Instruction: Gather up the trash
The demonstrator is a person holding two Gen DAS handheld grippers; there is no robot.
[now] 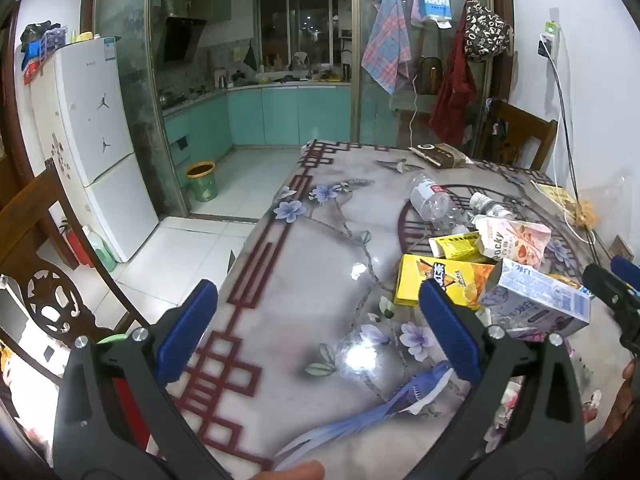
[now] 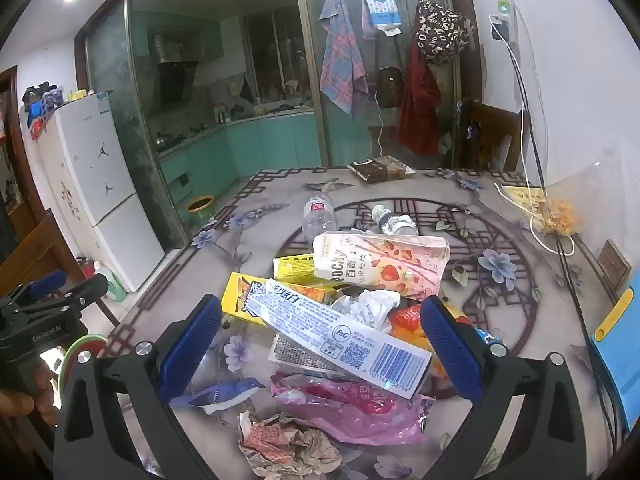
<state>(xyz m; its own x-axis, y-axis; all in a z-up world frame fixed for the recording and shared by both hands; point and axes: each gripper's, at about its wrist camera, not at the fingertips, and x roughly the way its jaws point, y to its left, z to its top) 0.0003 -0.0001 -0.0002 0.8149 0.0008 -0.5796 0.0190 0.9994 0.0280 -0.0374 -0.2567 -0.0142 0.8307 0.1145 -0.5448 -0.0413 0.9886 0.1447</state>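
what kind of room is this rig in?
Likely a home dining area beside a kitchen: a white two-door fridge, teal kitchen cabinets behind a glass partition, and a flower-patterned dining table strewn with packaging.

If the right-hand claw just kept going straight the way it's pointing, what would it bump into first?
Most likely the long white toothpaste box, which lies on top of the trash pile between the open fingers of the right gripper. Depth is hard to judge; the crumpled white paper sits just behind it.
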